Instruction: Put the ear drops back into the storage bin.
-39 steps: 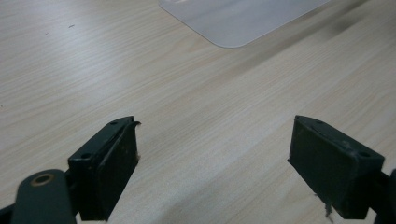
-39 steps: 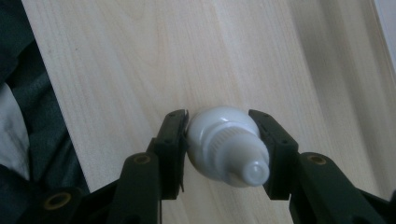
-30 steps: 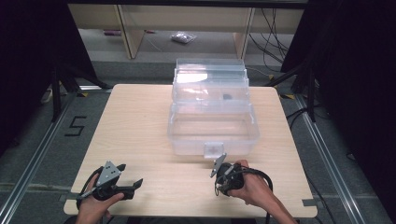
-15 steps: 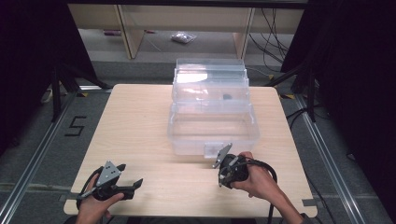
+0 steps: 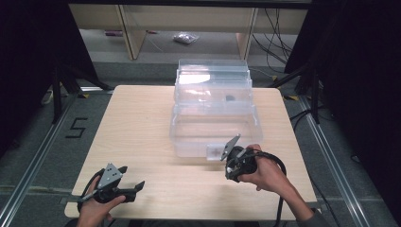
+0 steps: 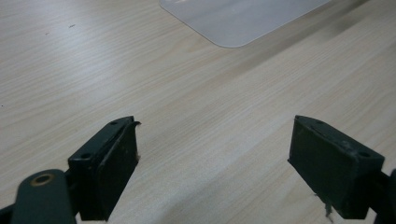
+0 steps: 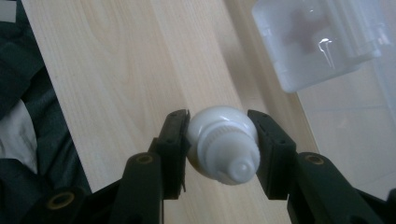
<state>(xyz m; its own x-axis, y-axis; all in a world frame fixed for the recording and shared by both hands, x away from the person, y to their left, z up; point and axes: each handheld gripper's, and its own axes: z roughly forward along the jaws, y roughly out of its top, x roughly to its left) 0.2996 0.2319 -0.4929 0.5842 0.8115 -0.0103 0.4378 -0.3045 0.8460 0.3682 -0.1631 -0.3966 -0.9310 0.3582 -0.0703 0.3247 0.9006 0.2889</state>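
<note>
**White tube held at the box front, not yet placed**

Nearest, at the lower left of the high view, the left gripper (image 5: 124, 187) is held low over the table (image 5: 142, 132) with its jaws spread wide. In the left gripper view, bare wood is seen between the two black pads (image 6: 109, 161), and nothing is held there. A rounded corner of clear plastic is seen at the top of that view.

At the lower centre-right of the high view, the right gripper (image 5: 232, 156) is held just in front of the clear plastic box (image 5: 215, 125). In the right gripper view its jaws are pressed against a small white tube (image 7: 224, 142), seen end-on with its ribbed screw cap toward the camera, so the tube is lifted clear of the wood. At the upper right of that view, the box's latch tab (image 7: 317, 42) is seen near the tube.

The pick-up is judged done. What seems left is the carrying of the tube into the box, then the release; which compartment is meant cannot be told. The upper tiers of the box stand stepped back toward the top of the high view, so the lower tray lies open.

Counted: two grippers, one tube, one tiered box, one table. A small dark item (image 5: 230, 98) is seen in an upper tier of the box; what it is cannot be told.
</note>
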